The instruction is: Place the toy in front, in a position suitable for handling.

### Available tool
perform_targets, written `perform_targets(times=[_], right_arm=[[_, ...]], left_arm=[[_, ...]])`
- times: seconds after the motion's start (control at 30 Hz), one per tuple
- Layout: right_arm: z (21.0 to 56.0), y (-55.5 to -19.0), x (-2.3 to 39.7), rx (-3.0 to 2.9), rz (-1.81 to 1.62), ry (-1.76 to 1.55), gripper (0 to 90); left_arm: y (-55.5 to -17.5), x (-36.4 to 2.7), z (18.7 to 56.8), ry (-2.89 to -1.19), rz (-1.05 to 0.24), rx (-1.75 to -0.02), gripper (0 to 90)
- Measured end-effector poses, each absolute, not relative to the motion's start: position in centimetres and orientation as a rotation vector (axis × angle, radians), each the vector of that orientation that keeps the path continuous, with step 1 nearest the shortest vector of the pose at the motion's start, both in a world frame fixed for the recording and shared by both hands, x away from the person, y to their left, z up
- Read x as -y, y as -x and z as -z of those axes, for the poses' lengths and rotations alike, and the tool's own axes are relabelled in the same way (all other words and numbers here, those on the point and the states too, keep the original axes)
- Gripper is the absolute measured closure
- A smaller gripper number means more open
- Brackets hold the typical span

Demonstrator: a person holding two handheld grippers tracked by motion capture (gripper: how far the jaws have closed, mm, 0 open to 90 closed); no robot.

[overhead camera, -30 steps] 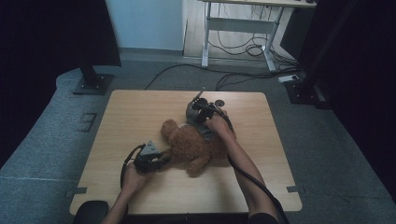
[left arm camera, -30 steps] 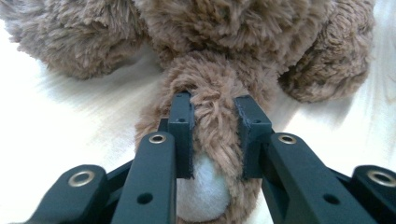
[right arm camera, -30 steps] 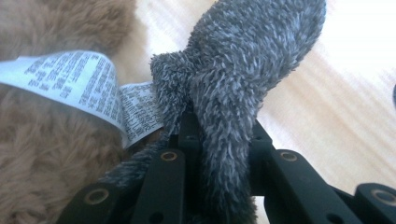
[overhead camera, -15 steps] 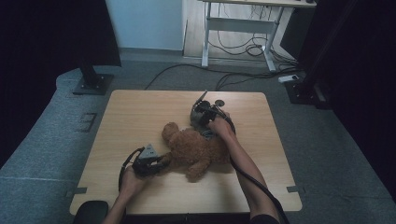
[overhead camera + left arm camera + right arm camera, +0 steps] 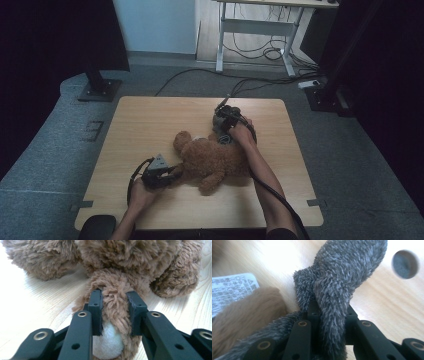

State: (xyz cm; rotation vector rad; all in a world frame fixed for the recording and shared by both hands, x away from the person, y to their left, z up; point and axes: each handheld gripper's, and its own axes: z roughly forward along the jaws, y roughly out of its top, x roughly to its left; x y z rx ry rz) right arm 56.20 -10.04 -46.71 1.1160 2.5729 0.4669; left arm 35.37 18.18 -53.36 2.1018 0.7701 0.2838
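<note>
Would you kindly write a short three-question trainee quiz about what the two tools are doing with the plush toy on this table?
1. True or false: the left tool is clamped on a limb of the brown teddy bear.
2. What does the right tool grip? A) grey fuzzy fabric B) the white printed label C) a cable
3. What does the bear lie on?

Key: 1 true; 2 A; 3 the wooden table.
</note>
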Motion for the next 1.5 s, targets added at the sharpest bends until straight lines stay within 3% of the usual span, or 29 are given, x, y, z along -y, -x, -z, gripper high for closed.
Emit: perform_targets(times=[0.3,0.5,0.97,1.5], right_arm=[[40.9,-53.2,8.6,-2.553,-0.728,-0.979,74.8],[39.5,-51.4,5.7,-2.607,-0.833,-0.849,74.8],[43.3,-50.5,-1.2,-2.834,-0.833,-0.652,74.7],[46.2,-52.5,-1.9,-2.801,-0.686,-0.731,74.9]], left_arm=[[-35.4,-18.1,53.4,-2.095,-0.300,-0.765,65.6],[-35.4,-18.1,53.4,-2.096,-0.305,-0.761,65.5],[-35.5,-18.2,53.5,-2.091,-0.297,-0.762,65.6],[-35.5,-18.2,53.6,-2.081,-0.289,-0.773,67.2]])
